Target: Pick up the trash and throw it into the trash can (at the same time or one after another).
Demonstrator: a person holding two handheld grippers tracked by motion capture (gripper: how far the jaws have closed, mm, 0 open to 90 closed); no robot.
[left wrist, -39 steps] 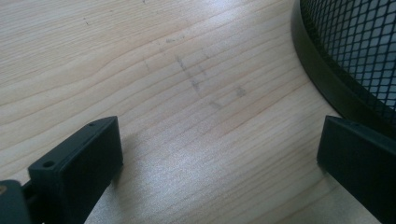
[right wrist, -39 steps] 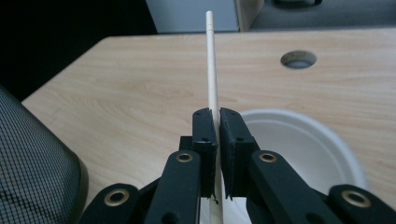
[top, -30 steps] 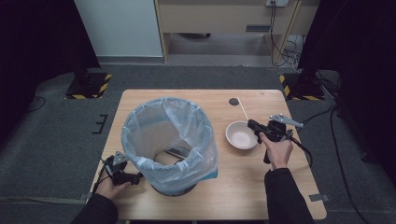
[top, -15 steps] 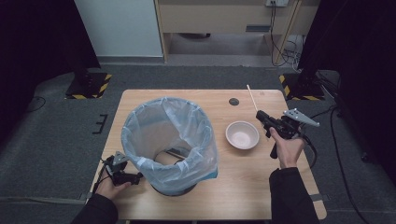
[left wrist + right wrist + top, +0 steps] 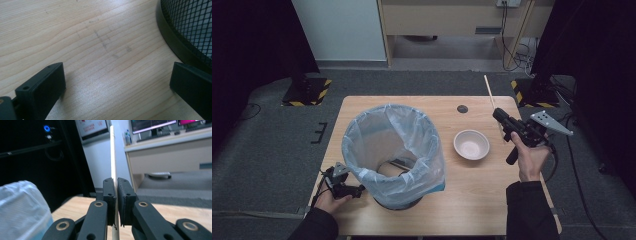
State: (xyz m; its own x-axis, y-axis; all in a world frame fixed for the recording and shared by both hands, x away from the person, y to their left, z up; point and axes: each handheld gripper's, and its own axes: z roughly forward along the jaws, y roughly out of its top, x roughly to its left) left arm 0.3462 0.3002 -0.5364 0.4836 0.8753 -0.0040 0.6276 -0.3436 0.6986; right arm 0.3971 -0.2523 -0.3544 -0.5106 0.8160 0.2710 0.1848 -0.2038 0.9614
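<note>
A thin pale wooden stick (image 5: 488, 92) is pinched upright between the fingers of my right gripper (image 5: 498, 114), raised above the table's right edge. In the right gripper view the stick (image 5: 113, 152) rises between the shut jaws of that gripper (image 5: 116, 184). A white bowl (image 5: 471, 144) sits on the table to the left of that hand. My left gripper (image 5: 358, 190) rests low at the front left, beside the bin's base. Its jaws stand wide open over bare wood in the left gripper view (image 5: 117, 82), with nothing between them.
A black mesh bin (image 5: 190, 27) lined with a pale blue plastic bag (image 5: 362, 135) takes up the left half of the wooden table (image 5: 472, 200). A small dark round disc (image 5: 462, 108) lies near the far edge. Dark floor surrounds the table.
My right hand has lifted and drawn to the right, away from the bowl, carrying the stick with it. The left hand has stayed put.
</note>
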